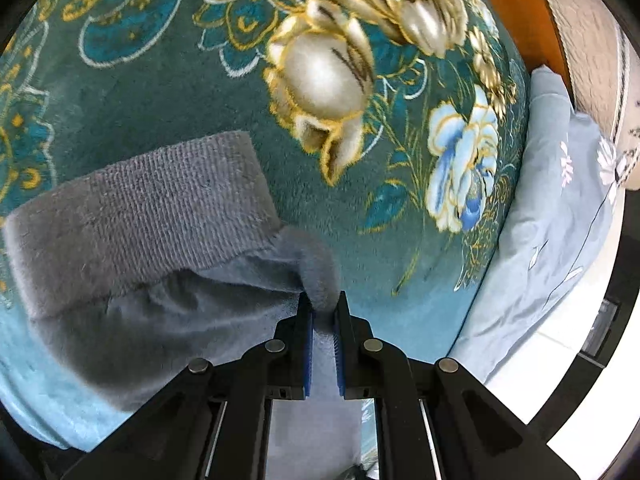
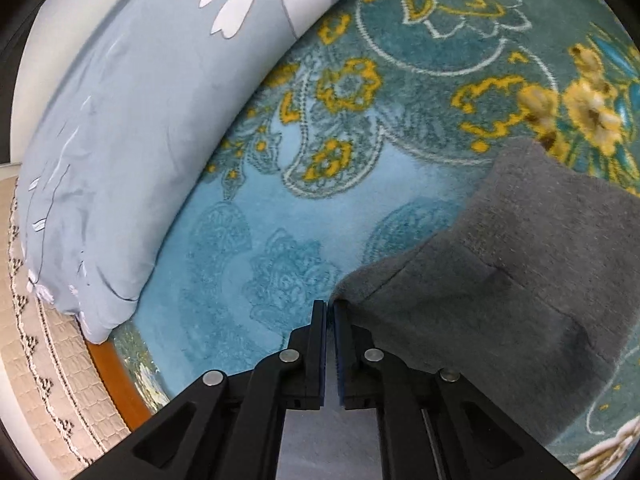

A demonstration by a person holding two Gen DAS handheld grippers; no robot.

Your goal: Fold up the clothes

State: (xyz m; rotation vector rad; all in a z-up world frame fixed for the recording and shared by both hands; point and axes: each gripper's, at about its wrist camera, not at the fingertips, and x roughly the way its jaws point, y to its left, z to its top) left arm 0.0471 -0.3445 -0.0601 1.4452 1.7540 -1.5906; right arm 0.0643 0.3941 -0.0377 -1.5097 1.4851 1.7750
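Observation:
A grey fleece garment (image 1: 132, 216) with a ribbed band lies on a teal flowered blanket (image 1: 168, 92). My left gripper (image 1: 322, 306) is shut on a bunched fold of it, and grey cloth shows between the blue pads. In the right wrist view the same grey garment (image 2: 520, 264) stretches away to the right. One of its corners rises to my right gripper (image 2: 329, 305), whose jaws stand almost together, pinching that thin edge. The cloth under both grippers is hidden by the black fingers.
A light blue flowered pillow (image 1: 556, 216) lies along the blanket's right side, and the same pillow (image 2: 132, 120) shows at the left in the right wrist view. Beyond it run an orange wooden bed edge (image 2: 116, 384) and a beige patterned mat (image 2: 44, 360).

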